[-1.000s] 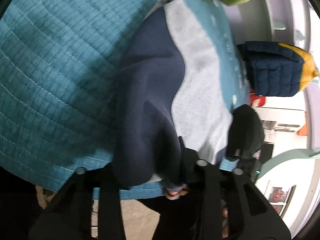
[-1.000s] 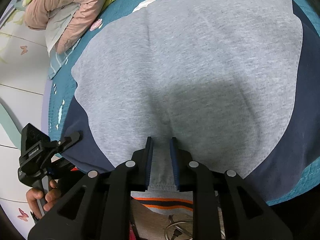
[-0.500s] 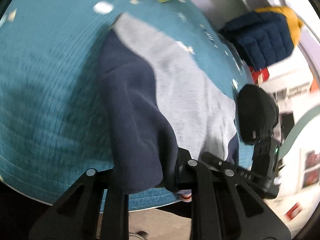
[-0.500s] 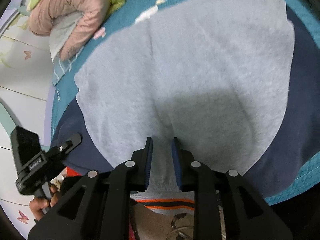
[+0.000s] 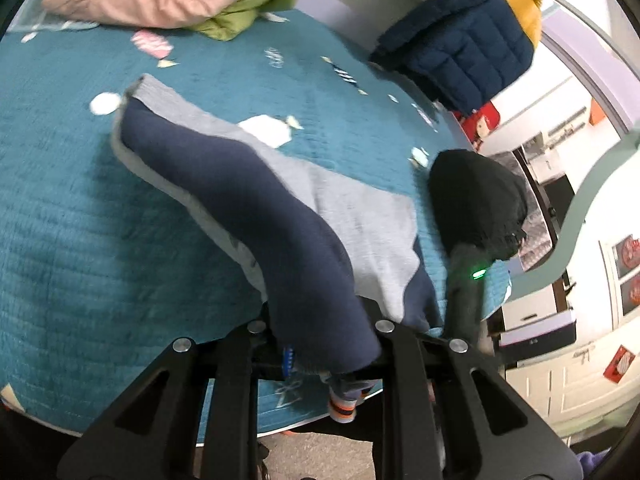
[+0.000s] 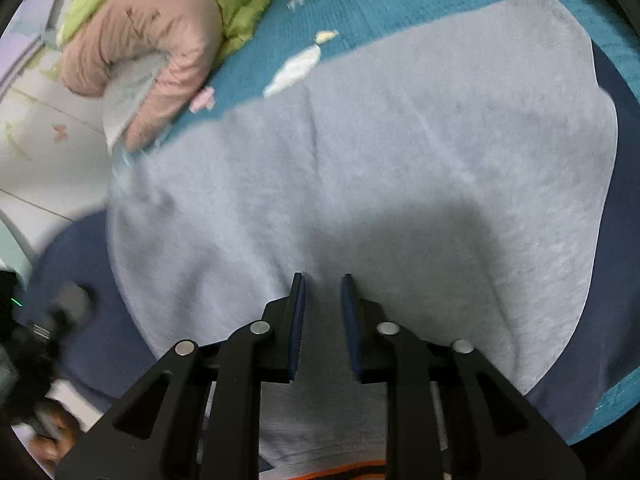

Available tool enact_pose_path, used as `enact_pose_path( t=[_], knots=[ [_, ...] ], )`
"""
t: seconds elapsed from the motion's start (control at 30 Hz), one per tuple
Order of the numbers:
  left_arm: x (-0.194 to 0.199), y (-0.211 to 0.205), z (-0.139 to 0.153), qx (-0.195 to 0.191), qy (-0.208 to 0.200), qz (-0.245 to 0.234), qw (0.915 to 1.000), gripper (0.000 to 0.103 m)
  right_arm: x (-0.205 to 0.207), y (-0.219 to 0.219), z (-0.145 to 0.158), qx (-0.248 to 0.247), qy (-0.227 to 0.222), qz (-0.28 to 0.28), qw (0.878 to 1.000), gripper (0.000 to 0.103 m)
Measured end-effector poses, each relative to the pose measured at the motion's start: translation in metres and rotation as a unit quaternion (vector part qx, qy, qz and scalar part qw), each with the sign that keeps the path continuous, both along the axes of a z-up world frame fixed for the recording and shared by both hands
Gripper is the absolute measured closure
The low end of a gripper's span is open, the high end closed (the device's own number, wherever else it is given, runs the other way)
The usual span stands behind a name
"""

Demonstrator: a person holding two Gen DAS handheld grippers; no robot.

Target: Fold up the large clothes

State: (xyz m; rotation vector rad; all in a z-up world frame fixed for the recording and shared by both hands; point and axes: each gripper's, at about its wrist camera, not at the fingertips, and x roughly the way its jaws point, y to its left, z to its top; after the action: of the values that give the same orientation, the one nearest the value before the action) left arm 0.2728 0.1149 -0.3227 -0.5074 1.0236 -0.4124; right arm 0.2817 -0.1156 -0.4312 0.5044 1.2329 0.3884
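A grey and navy sweatshirt [image 6: 400, 140] lies spread on a teal bedspread [image 5: 80, 200]. My left gripper [image 5: 320, 320] is shut on its navy side [image 5: 248, 184] and holds that edge up off the bed, so the cloth drapes over the fingers. An orange-striped cuff [image 5: 344, 404] hangs below them. My right gripper [image 6: 322, 280] pinches a fold of the grey fabric at the near hem, and its jaws are closing on it. The left wrist view also shows the right gripper's black body [image 5: 472, 208] with a green light.
A pink and green padded jacket [image 6: 160, 40] lies at the far side of the bed. A folded navy and yellow puffer jacket [image 5: 468, 40] sits at the bed's right corner. White cabinets [image 5: 560, 360] stand beyond the bed edge.
My left gripper has risen and rolled, lifting the navy side of the sweatshirt off the bedspread. The right gripper has stayed on the grey hem.
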Motion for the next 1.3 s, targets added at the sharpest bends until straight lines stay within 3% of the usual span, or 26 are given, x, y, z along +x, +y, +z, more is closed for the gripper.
enact_pose_path(
  t=[0.2, 0.3, 0.43, 0.5, 0.57, 0.77, 0.8, 0.83, 0.87, 0.9, 1.03, 1.1, 1.17, 1.3],
  knots=[
    [0.007, -0.016, 0.008, -0.003, -0.005, -0.009, 0.9999, 0.085, -0.015, -0.012, 0.015, 0.014, -0.036, 0.005, 0.999, 0.08],
    [0.009, -0.016, 0.01, 0.003, -0.003, -0.012, 0.9999, 0.085, -0.043, -0.022, 0.043, -0.002, -0.104, 0.018, 0.994, 0.059],
    [0.014, -0.015, 0.009, -0.005, 0.01, -0.006, 0.9999, 0.085, -0.081, -0.021, 0.083, -0.035, -0.205, 0.061, 0.976, 0.044],
    [0.018, -0.017, 0.01, -0.009, 0.015, -0.009, 0.9998, 0.085, -0.096, -0.01, 0.092, -0.062, -0.242, 0.092, 0.964, 0.041],
    [0.018, -0.021, 0.013, -0.004, 0.014, -0.011, 0.9998, 0.085, -0.098, 0.009, 0.091, -0.103, -0.255, 0.116, 0.954, 0.038],
    [0.017, -0.03, 0.015, 0.006, 0.018, -0.014, 0.9997, 0.085, -0.083, 0.065, 0.084, -0.151, -0.294, 0.153, 0.931, 0.038],
    [0.017, -0.029, 0.015, 0.006, 0.02, -0.014, 0.9997, 0.085, -0.078, 0.068, 0.082, -0.143, -0.297, 0.149, 0.932, 0.039],
    [0.017, -0.028, 0.015, 0.006, 0.021, -0.013, 0.9997, 0.085, -0.074, 0.067, 0.081, -0.132, -0.294, 0.135, 0.937, 0.05],
    [0.017, -0.027, 0.015, 0.007, 0.024, -0.013, 0.9996, 0.085, -0.071, 0.065, 0.079, -0.128, -0.285, 0.13, 0.941, 0.078],
    [0.017, -0.027, 0.014, 0.01, 0.025, -0.014, 0.9995, 0.085, -0.065, 0.063, 0.076, -0.117, -0.269, 0.126, 0.948, 0.087],
    [0.017, -0.019, 0.008, -0.009, 0.044, -0.022, 0.9987, 0.081, -0.063, 0.058, 0.072, -0.096, -0.259, 0.125, 0.953, 0.089],
    [0.016, -0.015, 0.007, -0.019, 0.053, -0.031, 0.9979, 0.07, -0.063, 0.058, 0.073, -0.095, -0.258, 0.125, 0.953, 0.089],
    [0.012, -0.002, 0.009, -0.037, 0.058, -0.016, 0.9975, 0.03, -0.065, 0.059, 0.073, -0.096, -0.256, 0.127, 0.953, 0.089],
    [0.007, 0.041, 0.012, -0.094, 0.06, 0.033, 0.9932, 0.023, -0.066, 0.06, 0.072, -0.095, -0.256, 0.128, 0.953, 0.089]
  ],
)
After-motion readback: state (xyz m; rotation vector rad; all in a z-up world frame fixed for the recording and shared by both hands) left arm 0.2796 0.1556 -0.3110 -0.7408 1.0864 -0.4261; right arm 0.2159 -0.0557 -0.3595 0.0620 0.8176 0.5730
